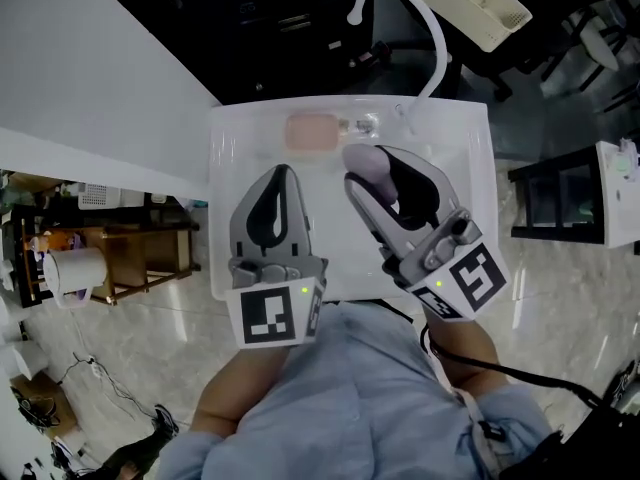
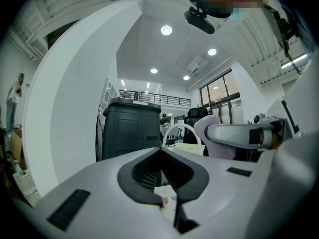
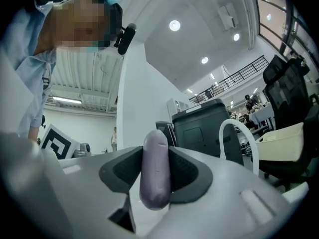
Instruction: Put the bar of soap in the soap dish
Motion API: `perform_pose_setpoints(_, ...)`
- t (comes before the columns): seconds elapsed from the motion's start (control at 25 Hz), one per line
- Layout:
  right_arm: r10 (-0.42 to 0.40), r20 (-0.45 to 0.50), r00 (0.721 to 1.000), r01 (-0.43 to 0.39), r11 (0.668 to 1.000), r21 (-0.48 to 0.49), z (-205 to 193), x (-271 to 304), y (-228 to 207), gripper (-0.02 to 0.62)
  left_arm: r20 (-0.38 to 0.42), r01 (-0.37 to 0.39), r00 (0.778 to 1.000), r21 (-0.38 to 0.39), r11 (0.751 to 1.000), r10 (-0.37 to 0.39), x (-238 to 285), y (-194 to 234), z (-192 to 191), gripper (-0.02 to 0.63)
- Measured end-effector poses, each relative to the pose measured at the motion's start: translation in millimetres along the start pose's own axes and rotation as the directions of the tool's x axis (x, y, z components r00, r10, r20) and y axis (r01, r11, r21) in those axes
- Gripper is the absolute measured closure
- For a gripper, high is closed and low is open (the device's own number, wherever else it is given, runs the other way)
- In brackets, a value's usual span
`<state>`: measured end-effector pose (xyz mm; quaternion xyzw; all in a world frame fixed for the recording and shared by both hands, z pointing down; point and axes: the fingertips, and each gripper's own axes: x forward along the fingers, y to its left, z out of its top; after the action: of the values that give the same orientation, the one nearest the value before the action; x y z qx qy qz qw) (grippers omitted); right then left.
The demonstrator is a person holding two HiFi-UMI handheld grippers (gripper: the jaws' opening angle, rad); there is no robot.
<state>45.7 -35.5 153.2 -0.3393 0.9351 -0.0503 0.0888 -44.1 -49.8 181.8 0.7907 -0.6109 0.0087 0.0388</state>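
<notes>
**1. Left gripper (image 1: 281,171).** It sits below and slightly left of the soap dish (image 1: 312,133), near it, over the white table (image 1: 235,143). Its 2 jaws are together with nothing between them. I judge that closed and idle suits it here, since it leaves the way to the dish clear.

**2. Soap dish.** It is pale pink and shallow, and lies flat toward the table's far edge. It looks empty, so the placement is not yet made.

**3. Right gripper (image 1: 378,180).** It sits just below and right of the dish. Its 2 jaws are clamped on the lilac bar of soap (image 1: 362,158), with the pads on its broad faces. The bar stands on edge and projects past the tips. I judge this hold leaves the bar's front end free to enter the dish first. The bar is just beside the dish's right end, not over it.

**4. Curved white spout (image 1: 438,43).** It rises above and to the right of the dish. I judge it the 1 obstacle near the right gripper's approach.
</notes>
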Motion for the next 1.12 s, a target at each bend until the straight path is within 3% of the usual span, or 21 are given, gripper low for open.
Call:
perform_pose_setpoints(0.52, -0.049, -0.104, 0.993, 0.054, 0.997, 0.049, -58, 56, -48, 0.442, -0.082, 0.069, 0.994, -0.068, 0.995, -0.075, 63, 34, -44, 0.601)
perform_pose_setpoints(1.12, -0.040, -0.222, 0.974, 0.065, 0.992, 0.107, -131, 96, -84, 0.442, -0.181, 0.049, 0.981, -0.135, 0.990, -0.073, 114, 67, -103, 0.601)
